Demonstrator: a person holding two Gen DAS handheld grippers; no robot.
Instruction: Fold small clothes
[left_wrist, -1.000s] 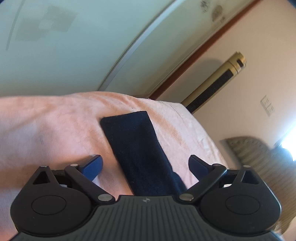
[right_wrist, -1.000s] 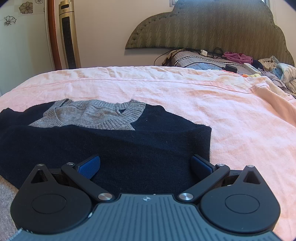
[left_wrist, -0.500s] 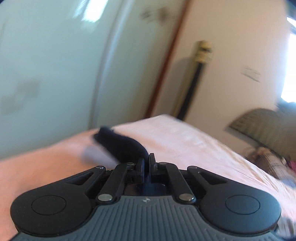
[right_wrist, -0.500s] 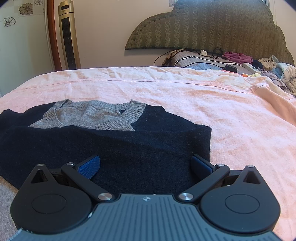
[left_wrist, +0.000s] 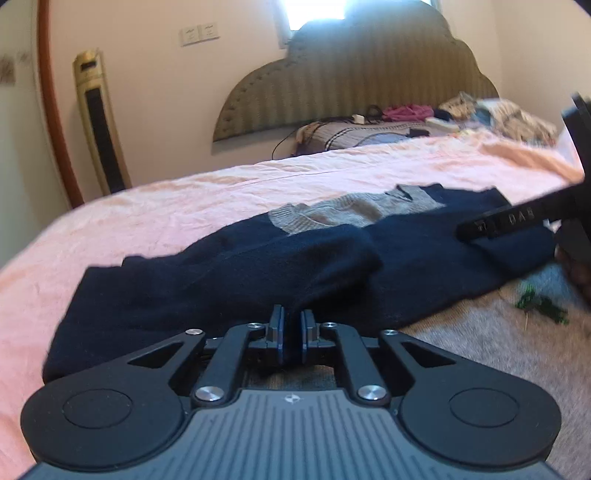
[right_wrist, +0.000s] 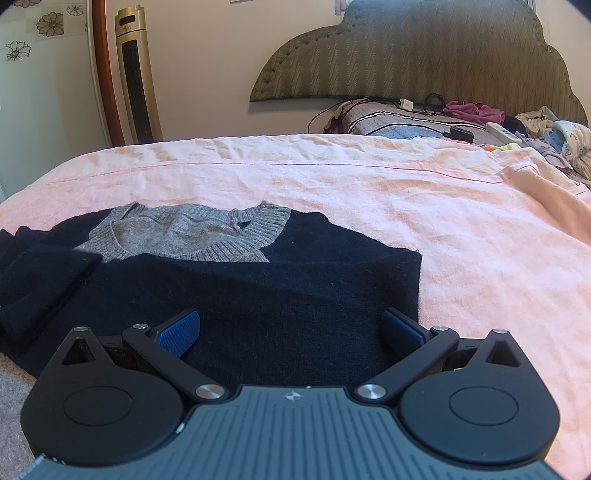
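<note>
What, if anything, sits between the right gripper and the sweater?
Nothing visible. The right gripper is poised with its jaws open directly over the navy sweater, and only bare knit shows between them.

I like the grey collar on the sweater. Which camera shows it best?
The right wrist view: the grey collar sits close and sharp, ribbing clear. The left wrist view shows it smaller, farther off, partly hidden behind the dark sleeve.

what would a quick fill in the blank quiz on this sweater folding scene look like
1. The dark sweater has a collar coloured ____.
2. The sweater lies on a bedsheet coloured ____.
3. The right gripper has its jaws ____.
4. The left gripper pinches the sweater's ____.

Missing words: grey; pink; open; sleeve
</note>
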